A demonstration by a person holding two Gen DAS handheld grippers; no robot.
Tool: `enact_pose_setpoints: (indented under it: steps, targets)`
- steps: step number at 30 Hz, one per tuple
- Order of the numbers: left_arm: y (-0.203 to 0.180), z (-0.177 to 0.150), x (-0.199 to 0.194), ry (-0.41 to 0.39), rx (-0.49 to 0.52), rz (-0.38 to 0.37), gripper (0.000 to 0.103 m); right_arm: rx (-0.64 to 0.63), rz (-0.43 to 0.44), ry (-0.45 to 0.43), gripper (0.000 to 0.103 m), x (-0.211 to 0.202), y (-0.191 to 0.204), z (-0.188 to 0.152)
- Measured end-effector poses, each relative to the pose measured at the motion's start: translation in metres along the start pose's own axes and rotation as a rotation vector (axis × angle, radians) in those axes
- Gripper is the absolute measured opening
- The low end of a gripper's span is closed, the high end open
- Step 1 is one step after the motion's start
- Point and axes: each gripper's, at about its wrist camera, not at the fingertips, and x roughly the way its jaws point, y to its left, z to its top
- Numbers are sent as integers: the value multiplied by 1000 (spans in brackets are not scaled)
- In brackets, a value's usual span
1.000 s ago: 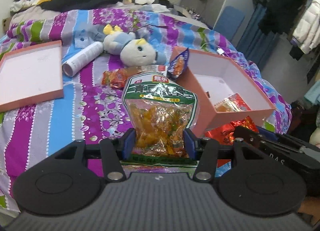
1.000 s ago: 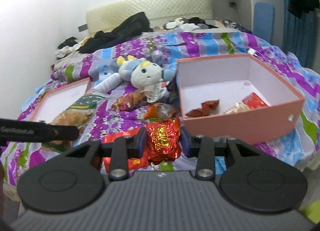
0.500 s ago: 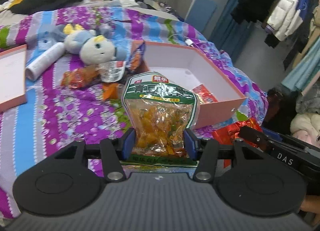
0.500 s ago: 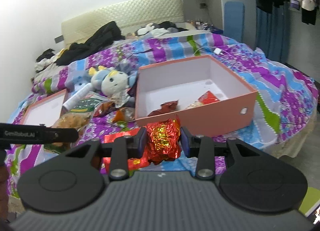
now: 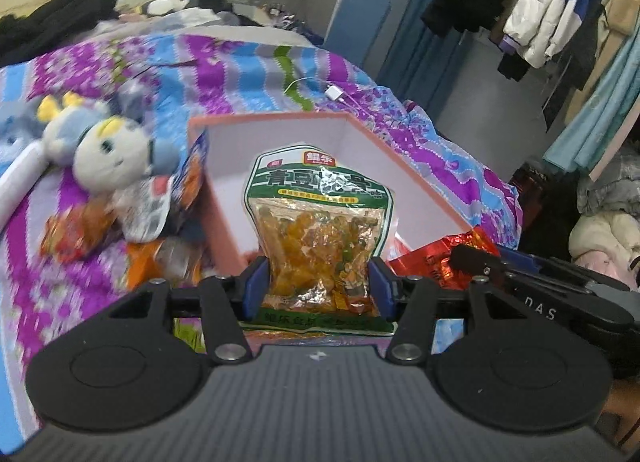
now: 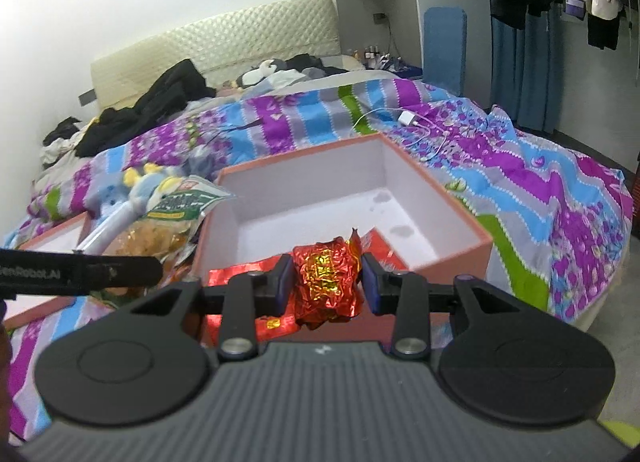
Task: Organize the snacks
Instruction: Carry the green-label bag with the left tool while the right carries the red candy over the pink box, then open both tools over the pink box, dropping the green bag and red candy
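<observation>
My left gripper (image 5: 318, 286) is shut on a green-topped bag of yellow snacks (image 5: 320, 222), held upright just in front of the pink box (image 5: 224, 218). My right gripper (image 6: 324, 282) is shut on a crinkled red-and-gold foil packet (image 6: 326, 282), over the near wall of the same box (image 6: 452, 250). Inside the box lies a red packet (image 6: 380, 246). The right gripper's foil packet (image 5: 440, 258) shows at the lower right of the left wrist view. Loose snack packs (image 5: 76, 230) lie on the bedspread left of the box.
A plush toy (image 5: 108, 150) and a white tube (image 5: 20, 178) lie left of the box. The box lid (image 6: 52, 238) rests farther left. A white charger and cable (image 6: 408, 118) lie behind the box. Black clothes (image 6: 160, 98) pile near the headboard; hanging clothes (image 5: 560, 14) fill the right.
Both grippers have swung right with their snacks; the pink box has come from the right side of each view to right in front, and the lid has left the left wrist view.
</observation>
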Motion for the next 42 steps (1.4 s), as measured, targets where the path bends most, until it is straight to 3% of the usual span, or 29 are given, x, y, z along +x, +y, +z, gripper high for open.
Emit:
enact_pose_setpoints:
  steps: [7,14,17,21,23,25,27,42]
  targets:
    - [0,42,76,43,36,2,61,12,-31,19,40,61,-19,19]
    - [11,46,128,92,34,26,61,35,-25,64,40,103,-35,13]
    - [16,46,141,94,23,34,64,42,-20,84,40,115,-40,7]
    - [20,48,145,78,25,53,75,53,-20,109,42,122,-42,2]
    - [22,49,141,69,20,55,81,56,-13,109,45,121,-42,3]
    - [21,50,134,60,29,58,82,56,-23,100,61,117,-40,5]
    - [19,49,124,50,40,62,82,55,-28,89,66,111,-39,7]
    - [25,34,-2,-35,-3,102,83,5,15,-1,67,23,7,17]
